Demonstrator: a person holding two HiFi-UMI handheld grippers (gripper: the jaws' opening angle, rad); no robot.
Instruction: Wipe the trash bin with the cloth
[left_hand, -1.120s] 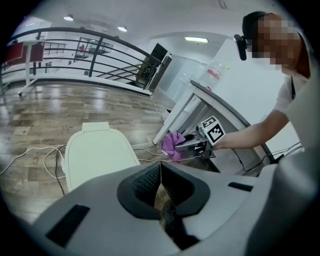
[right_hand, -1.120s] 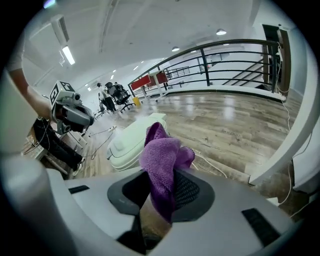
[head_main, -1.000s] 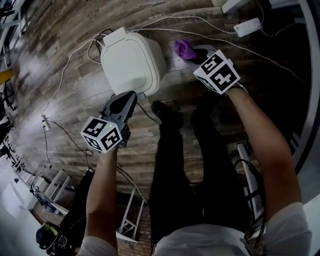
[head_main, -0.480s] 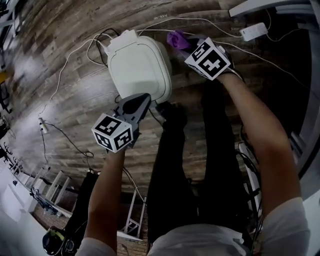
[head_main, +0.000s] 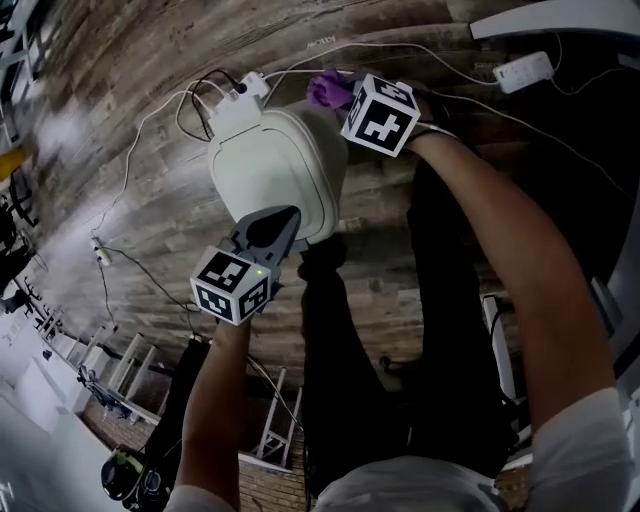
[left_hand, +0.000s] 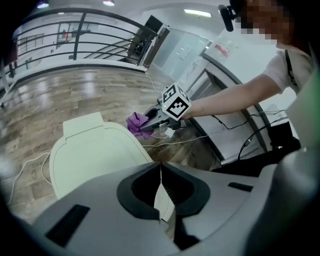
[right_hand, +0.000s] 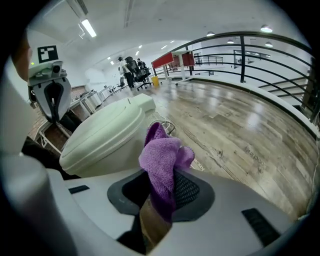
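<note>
Right gripper (right_hand: 161, 197): my jaws pinch a purple cloth (right_hand: 162, 155) beside the white trash bin (head_main: 268, 165), possibly touching it. Left gripper (left_hand: 161, 187): my jaws pressed together, empty.

The person wears a white short-sleeved shirt (head_main: 400, 485) and black trousers (head_main: 400, 350); the grey left gripper (head_main: 288, 214) and right gripper (left_hand: 146, 125) each bear a black-and-white marker cube (head_main: 380, 113).

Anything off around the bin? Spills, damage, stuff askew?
No spill or damage. The trash bin stands upright with its lid shut. The only clutter is loose white cables looping over the floor right behind it. The cloth is bunched in the right hand-held gripper.
</note>
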